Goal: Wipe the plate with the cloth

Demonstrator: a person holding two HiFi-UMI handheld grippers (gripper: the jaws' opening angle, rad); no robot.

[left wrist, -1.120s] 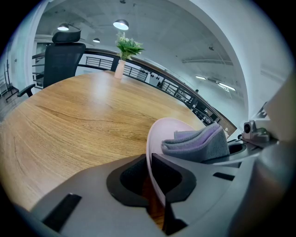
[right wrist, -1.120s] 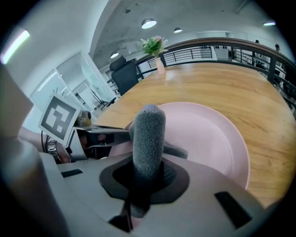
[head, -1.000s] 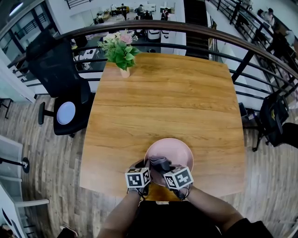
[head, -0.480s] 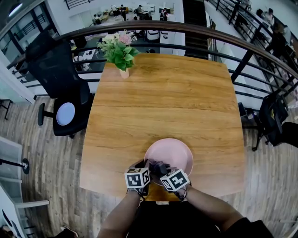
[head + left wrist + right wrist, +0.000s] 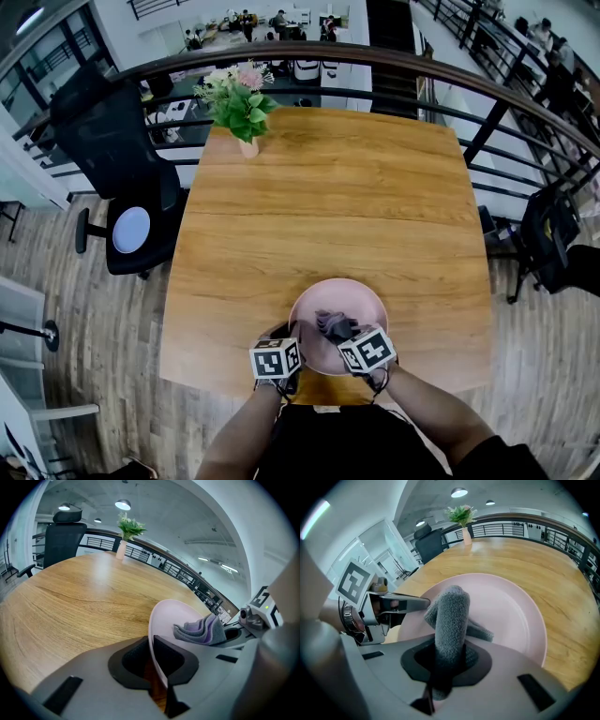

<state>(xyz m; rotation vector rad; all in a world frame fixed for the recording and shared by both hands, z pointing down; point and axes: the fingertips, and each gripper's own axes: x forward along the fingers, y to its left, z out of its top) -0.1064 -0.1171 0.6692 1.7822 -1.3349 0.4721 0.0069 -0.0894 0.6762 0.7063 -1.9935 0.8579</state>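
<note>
A pink plate (image 5: 361,302) lies near the front edge of the wooden table (image 5: 337,206). My left gripper (image 5: 292,339) is shut on the plate's near-left rim (image 5: 156,653), which runs between its jaws. My right gripper (image 5: 339,334) is shut on a folded grey cloth (image 5: 451,620) and presses it onto the plate's near inner surface (image 5: 511,611). The same cloth (image 5: 201,630) shows grey and purple on the plate in the left gripper view. In the head view the cloth (image 5: 332,324) sits just ahead of the right marker cube.
A potted plant (image 5: 239,101) stands at the table's far left corner. A black office chair (image 5: 117,159) is to the left of the table. A curved black railing (image 5: 450,84) runs behind it, with a dark bag (image 5: 555,239) at the right.
My right gripper has swept the cloth across the near part of the plate, first toward the left, then back right. The left gripper and the plate have stayed still.
</note>
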